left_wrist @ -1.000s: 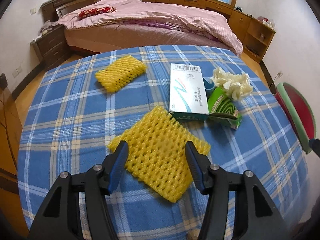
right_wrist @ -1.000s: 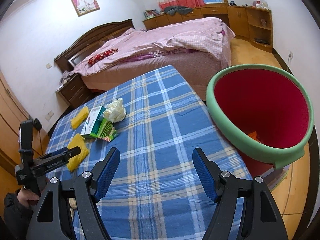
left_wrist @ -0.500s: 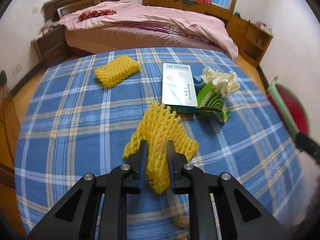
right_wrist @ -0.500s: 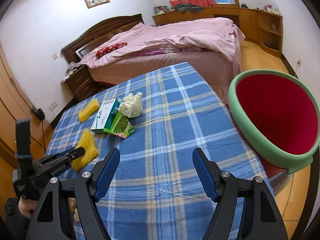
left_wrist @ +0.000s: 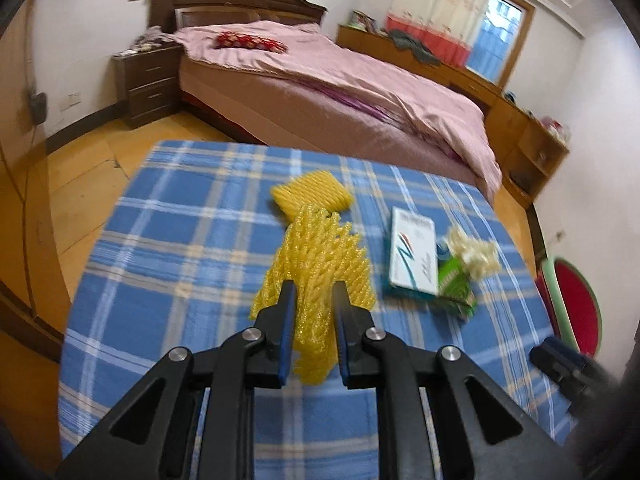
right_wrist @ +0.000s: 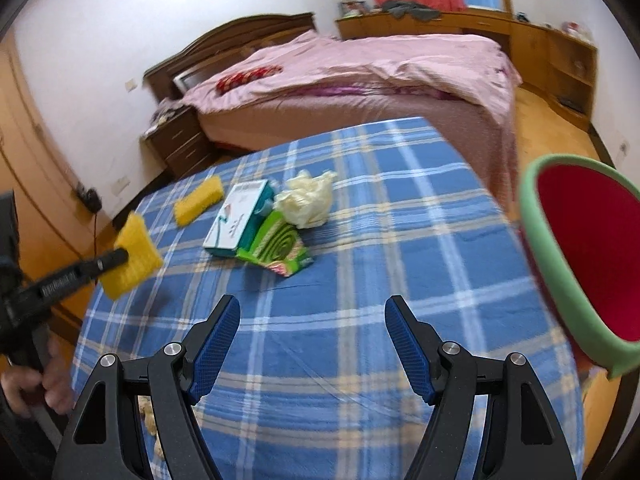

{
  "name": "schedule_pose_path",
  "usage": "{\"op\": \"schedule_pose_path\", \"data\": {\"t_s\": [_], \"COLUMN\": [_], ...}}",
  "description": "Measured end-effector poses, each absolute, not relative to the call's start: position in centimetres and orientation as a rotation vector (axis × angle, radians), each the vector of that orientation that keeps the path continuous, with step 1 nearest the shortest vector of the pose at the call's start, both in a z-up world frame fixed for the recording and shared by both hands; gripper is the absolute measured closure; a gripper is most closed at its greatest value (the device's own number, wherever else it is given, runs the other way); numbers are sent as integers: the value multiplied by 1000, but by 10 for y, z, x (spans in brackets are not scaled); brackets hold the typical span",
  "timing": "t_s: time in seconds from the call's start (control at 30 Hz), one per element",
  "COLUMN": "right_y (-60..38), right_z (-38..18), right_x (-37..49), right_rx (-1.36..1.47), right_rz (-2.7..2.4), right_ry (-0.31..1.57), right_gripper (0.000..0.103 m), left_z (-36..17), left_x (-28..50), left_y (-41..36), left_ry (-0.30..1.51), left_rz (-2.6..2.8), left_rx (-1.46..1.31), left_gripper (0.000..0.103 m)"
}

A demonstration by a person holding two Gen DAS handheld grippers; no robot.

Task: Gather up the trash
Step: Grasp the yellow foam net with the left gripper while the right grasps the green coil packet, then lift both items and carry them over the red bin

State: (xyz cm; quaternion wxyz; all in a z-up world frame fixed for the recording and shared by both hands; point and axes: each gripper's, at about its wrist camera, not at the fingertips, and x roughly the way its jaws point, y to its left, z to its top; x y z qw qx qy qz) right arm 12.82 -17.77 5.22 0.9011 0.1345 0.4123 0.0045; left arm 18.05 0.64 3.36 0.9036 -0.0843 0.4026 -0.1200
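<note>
My left gripper (left_wrist: pixel 313 292) is shut on a yellow foam fruit net (left_wrist: pixel 316 256) and holds it lifted above the blue plaid table (left_wrist: pixel 180 240); the net also shows in the right wrist view (right_wrist: pixel 134 256). A second yellow foam net (left_wrist: pixel 312 194) lies farther back. A white and teal box (left_wrist: pixel 412 256), a green packet (left_wrist: pixel 456 284) and a crumpled white wrapper (left_wrist: pixel 474 254) lie to the right. My right gripper (right_wrist: pixel 312 320) is open and empty above the table's near part. The red bin with a green rim (right_wrist: pixel 592 252) hangs off the table's right edge.
A bed with a pink cover (right_wrist: pixel 360 68) stands behind the table. A dark nightstand (left_wrist: pixel 146 80) and wooden shelves (left_wrist: pixel 532 152) line the walls. Small brownish scraps (right_wrist: pixel 150 416) lie by the table's near left edge. A hand (right_wrist: pixel 28 384) holds the left gripper.
My left gripper closed on the foam net and lifted it off the table, swinging left. My right gripper drifted left, so the bin slid toward the right edge.
</note>
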Motion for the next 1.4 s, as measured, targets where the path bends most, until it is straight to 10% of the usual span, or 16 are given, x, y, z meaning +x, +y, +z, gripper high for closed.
{"op": "schedule_pose_path", "data": {"t_s": [0.73,0.87,1.4], "right_y": [-132,-128,-144], "right_z": [12,13,38], "right_x": [219,218,153], "right_rx": [114,96,237], "right_rz": [60,66,73], "right_ry": [922,916,869], "right_gripper": [21,47,51], "left_z": [5,5,12], "left_x": [194,192,185], "left_y": [28,24,19], "left_ry": [793,796,771], "left_rz": [-249,-263,-296], "left_rx": [-302,-295,-295], "left_gripper": [86,86,86]}}
